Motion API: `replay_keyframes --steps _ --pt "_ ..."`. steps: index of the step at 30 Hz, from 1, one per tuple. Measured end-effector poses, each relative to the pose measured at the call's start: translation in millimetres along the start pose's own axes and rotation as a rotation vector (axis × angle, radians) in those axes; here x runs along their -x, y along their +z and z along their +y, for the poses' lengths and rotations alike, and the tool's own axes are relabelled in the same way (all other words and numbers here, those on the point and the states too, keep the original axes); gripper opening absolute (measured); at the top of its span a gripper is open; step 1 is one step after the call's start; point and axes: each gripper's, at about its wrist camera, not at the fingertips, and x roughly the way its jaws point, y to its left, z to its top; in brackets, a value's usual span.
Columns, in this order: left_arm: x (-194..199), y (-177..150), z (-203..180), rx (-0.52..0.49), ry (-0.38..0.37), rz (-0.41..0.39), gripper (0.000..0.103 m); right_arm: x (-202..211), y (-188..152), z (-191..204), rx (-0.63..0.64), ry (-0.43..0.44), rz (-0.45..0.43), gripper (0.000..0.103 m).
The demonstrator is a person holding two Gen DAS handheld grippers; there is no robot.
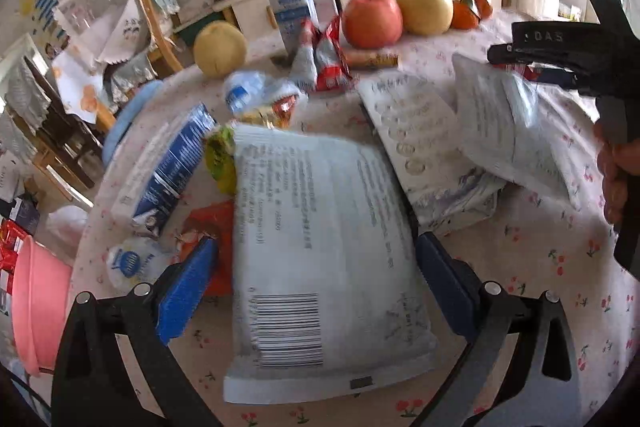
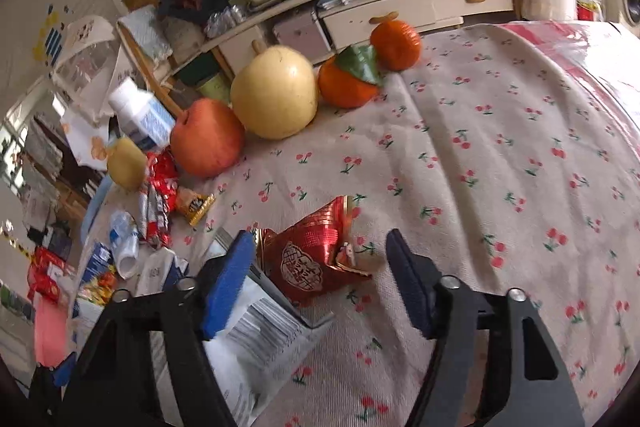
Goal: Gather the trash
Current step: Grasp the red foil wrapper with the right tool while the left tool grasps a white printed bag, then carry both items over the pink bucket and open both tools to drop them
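A large white pouch with a barcode (image 1: 320,247) lies on the cherry-print tablecloth (image 1: 520,287) between the fingers of my left gripper (image 1: 318,241). A sliver of orange wrapper (image 1: 208,223) shows between the pouch and the left pad, so the jaws stand open around it. My right gripper (image 2: 319,238) straddles a crumpled red foil wrapper (image 2: 316,259). The wrapper sits close to the left pad and clear of the right one, so these jaws are open too. Under the right gripper's left finger lies another white pouch (image 2: 260,339). In the left wrist view the right gripper (image 1: 520,55) hovers over that pouch (image 1: 500,131).
More litter lies around: a blue-white carton (image 1: 172,167), a crushed water bottle (image 1: 244,91), red snack wrappers (image 1: 328,59) and a blister sheet (image 1: 412,123). An apple (image 2: 206,139), a pear (image 2: 274,95), tangerines (image 2: 348,83) and a white bottle (image 1: 290,3) stand behind. A pink bin (image 1: 36,307) sits off the table's left edge.
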Motion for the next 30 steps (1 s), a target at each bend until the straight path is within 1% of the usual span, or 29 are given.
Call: replay_keyframes --steps 1,2,3,4,6,7,9,11,12,14,18,20,24,28,30 --pt "-4 -1 0 -0.010 0.006 0.009 0.099 -3 0 2 0.015 -0.010 0.003 0.060" --pt "-5 -2 -1 -0.018 0.010 0.008 0.099 -4 0 6 0.044 -0.026 -0.002 0.054" --pt "-6 -3 0 -0.020 0.008 0.002 0.099 -6 -1 9 0.060 -0.021 0.001 0.052" --pt "-6 -3 2 -0.015 0.005 0.000 0.099 -6 -1 11 0.071 -0.025 0.001 0.050" --pt "-7 -4 6 0.009 0.011 -0.003 0.099 -3 -3 19 0.112 -0.042 -0.012 0.041" --pt "-6 -4 8 0.021 0.012 -0.005 0.099 -2 -3 22 0.128 -0.048 -0.019 0.040" --pt "-6 -6 12 0.043 0.005 -0.008 0.095 3 -5 30 0.167 -0.068 -0.039 0.037" --pt "-4 -7 15 0.062 -0.012 -0.016 0.079 9 -7 37 0.199 -0.085 -0.060 0.036" --pt "-3 -7 18 0.074 -0.015 -0.016 0.079 12 -6 39 0.210 -0.093 -0.070 0.036" --pt "-2 -9 25 0.112 -0.049 -0.021 0.076 21 -7 44 0.228 -0.109 -0.106 0.036" --pt "0 -12 41 0.182 -0.102 -0.024 0.075 45 -4 47 0.211 -0.104 -0.189 0.034" --pt "0 -13 46 0.196 -0.109 -0.030 0.075 58 -4 48 0.199 -0.092 -0.225 0.034" --pt "5 -15 60 0.236 -0.135 -0.043 0.075 77 -8 54 0.194 -0.073 -0.274 0.034" --pt "14 -16 77 0.280 -0.162 -0.073 0.075 95 -12 62 0.197 -0.067 -0.327 0.033" --pt "20 -16 86 0.303 -0.186 -0.095 0.075 105 -14 66 0.191 -0.051 -0.347 0.033"
